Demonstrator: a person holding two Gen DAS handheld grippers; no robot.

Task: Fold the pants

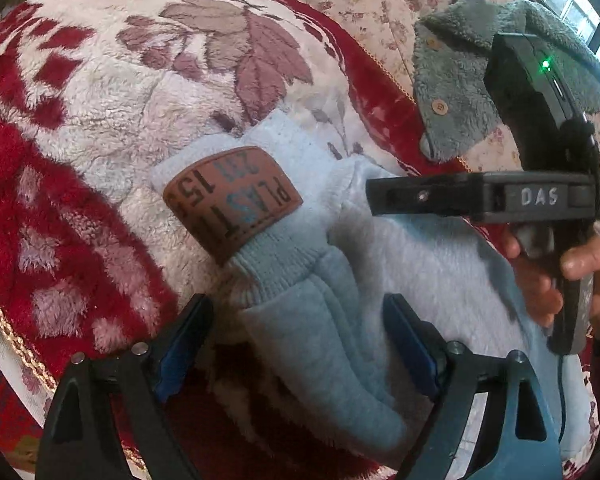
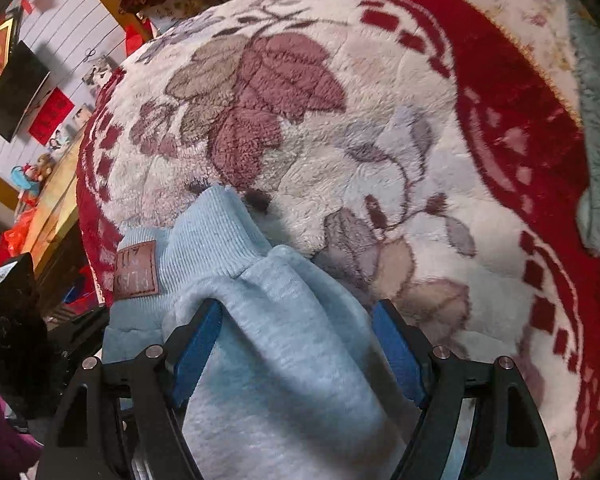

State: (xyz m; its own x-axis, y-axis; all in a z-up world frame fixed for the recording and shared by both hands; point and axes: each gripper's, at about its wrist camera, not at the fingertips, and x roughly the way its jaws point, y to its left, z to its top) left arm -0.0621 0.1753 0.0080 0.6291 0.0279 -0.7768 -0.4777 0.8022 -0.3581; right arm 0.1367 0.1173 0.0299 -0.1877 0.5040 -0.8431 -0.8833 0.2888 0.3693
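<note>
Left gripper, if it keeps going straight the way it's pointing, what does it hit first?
Most likely the light blue fleece pants, which already lie between the open left gripper pads; under them is the red and cream floral blanket.

A red-and-cream floral blanket [image 1: 112,92], with a grey fleece garment [image 1: 460,80] lying beside it

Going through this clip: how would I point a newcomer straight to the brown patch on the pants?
Start at the plush red-and-cream floral blanket covering the surface. On it lie the light blue fleece pants, ending in a ribbed knit band. The brown leather-look patch is sewn on that band, the only brown rectangle with dark printed lettering; the grey fleece garment nearby carries only round buttons.
</note>
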